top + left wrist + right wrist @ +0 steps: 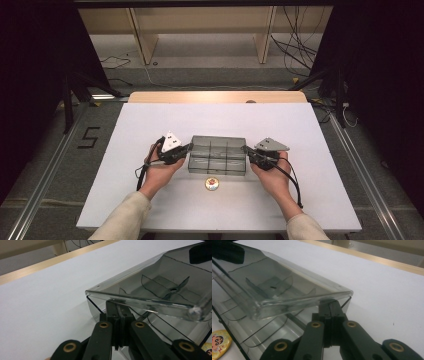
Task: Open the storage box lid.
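Observation:
A smoky clear plastic box (218, 155) with inner compartments lies mid-table. Its hinged lid (150, 290) is raised slightly off the base. My left gripper (189, 147) is at the box's left end, with its jaws pressed together and their tips tucked under the lid's rim (117, 307). At the right end my right gripper (245, 148) mirrors it, jaws together under the lid's edge (330, 308). The lid (287, 287) tilts upward above the dividers. I cannot tell whether either gripper pinches a lip of the lid.
A round yellow cartoon badge (212, 184) lies on the white table (150, 125) just in front of the box; this badge (218, 342) is at the lower left of the right gripper view. A wooden strip (215, 96) edges the far side. Cables and shelf legs lie on the floor beyond.

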